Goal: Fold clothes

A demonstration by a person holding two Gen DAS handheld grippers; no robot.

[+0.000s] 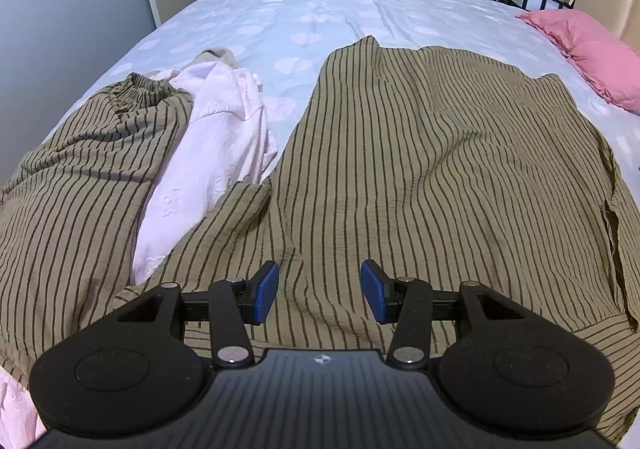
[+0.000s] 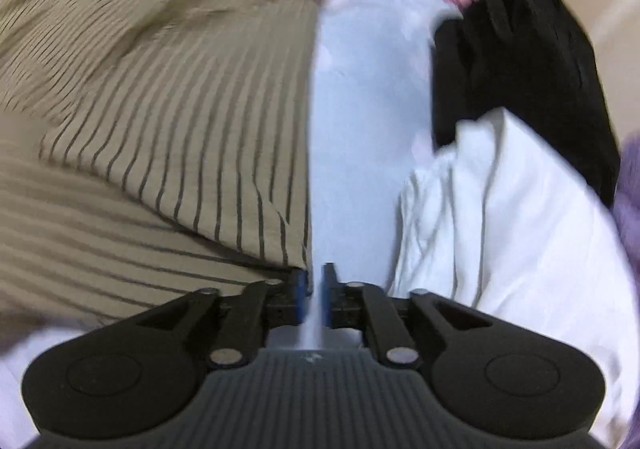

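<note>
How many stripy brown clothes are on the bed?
2. One big stripy brown garment is spread out in the middle, ahead of the left gripper. Another stripy one is bunched at the left. More may be hidden.
</note>
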